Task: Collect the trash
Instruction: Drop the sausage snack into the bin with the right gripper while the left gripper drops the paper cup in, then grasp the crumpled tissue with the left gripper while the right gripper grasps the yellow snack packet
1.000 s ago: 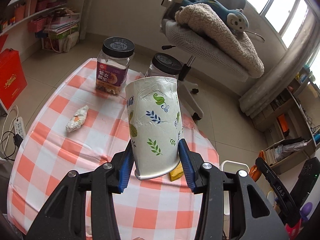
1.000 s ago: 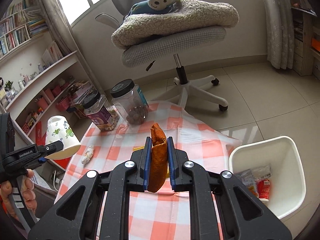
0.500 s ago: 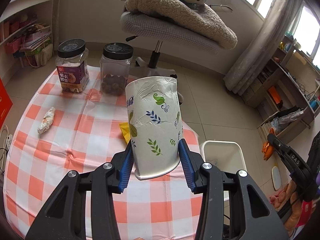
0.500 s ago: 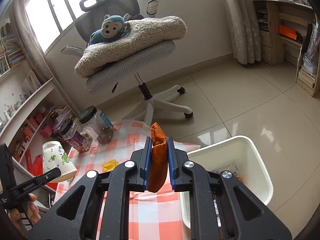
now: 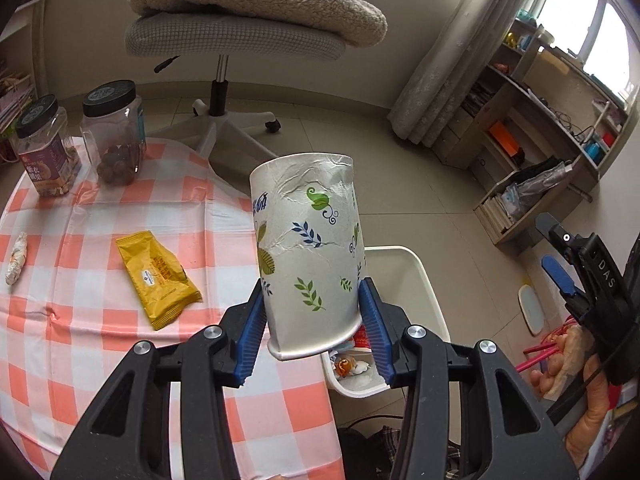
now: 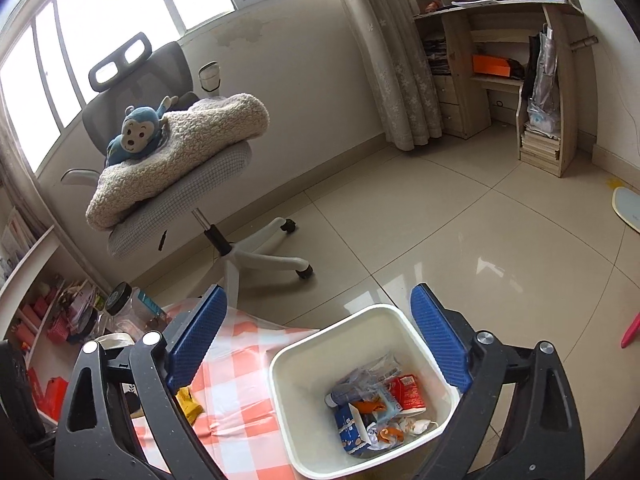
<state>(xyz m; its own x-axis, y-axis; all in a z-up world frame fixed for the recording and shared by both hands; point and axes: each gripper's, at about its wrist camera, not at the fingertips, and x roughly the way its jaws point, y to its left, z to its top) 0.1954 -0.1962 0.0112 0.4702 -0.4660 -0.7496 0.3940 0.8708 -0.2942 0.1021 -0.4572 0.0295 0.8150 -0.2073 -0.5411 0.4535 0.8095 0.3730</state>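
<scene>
One crumpled paper cup (image 5: 308,248) is the piece of trash in hand: it stands nearly upright between the blue pads of the left gripper (image 5: 314,322), which grasp it low on its wall near the base, rim pointing up and away from the camera. Those jaws are easing apart slightly, though the pads appear to touch the cup. Its long axis runs along the fingers, so tipping the wrist forward would probably send it rim-first. Just beyond and below the cup, to its right, sits the white bin (image 5: 416,280), beside the edge of the checked table (image 5: 80,320); the cup hangs over the table edge, not yet over the bin.

Right gripper (image 6: 318,344) hovers directly above the bin (image 6: 332,344), its jaws opening wide with nothing between them. A yellow wrapper (image 5: 158,278) and a small white wad (image 5: 17,257) lie on the table, nearer the left hand.
</scene>
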